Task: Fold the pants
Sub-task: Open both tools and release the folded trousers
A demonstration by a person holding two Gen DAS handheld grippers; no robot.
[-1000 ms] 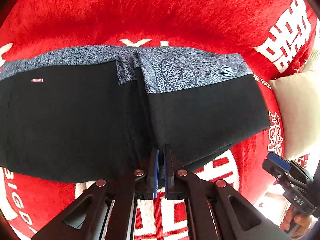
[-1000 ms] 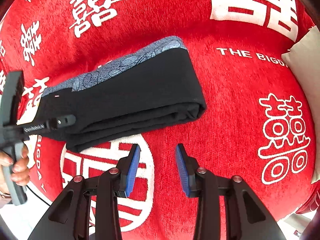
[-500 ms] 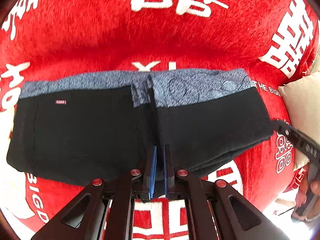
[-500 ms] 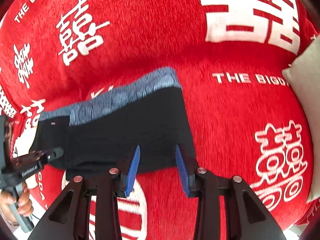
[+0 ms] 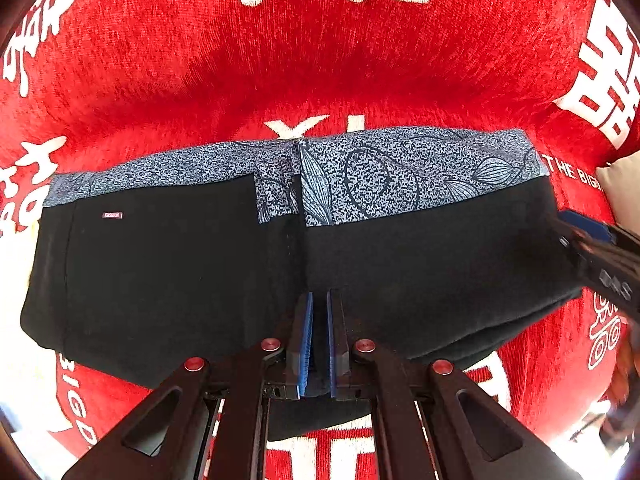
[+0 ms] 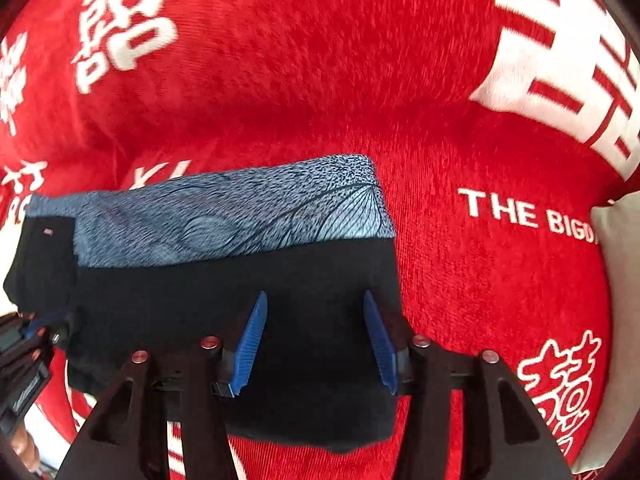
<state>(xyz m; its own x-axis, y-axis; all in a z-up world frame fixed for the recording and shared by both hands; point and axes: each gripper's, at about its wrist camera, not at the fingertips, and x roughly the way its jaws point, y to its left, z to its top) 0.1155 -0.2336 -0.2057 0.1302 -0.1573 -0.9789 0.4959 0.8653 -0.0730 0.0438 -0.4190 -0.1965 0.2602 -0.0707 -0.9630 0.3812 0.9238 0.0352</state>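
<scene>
Pinching the folded black pants with blue-grey patterned band at lower centre, my left tongs stay pressed together. My right tongs, just widened, straddle the right end unclamped; next they must close there for another fold.

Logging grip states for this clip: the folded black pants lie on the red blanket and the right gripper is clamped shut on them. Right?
Not quite. In the right wrist view the right gripper is open, its blue pads spread wide over the black pants, pressing nothing. The pants do lie folded on the red blanket.

A red blanket with white lettering lies beside a pale cushion at right.
</scene>
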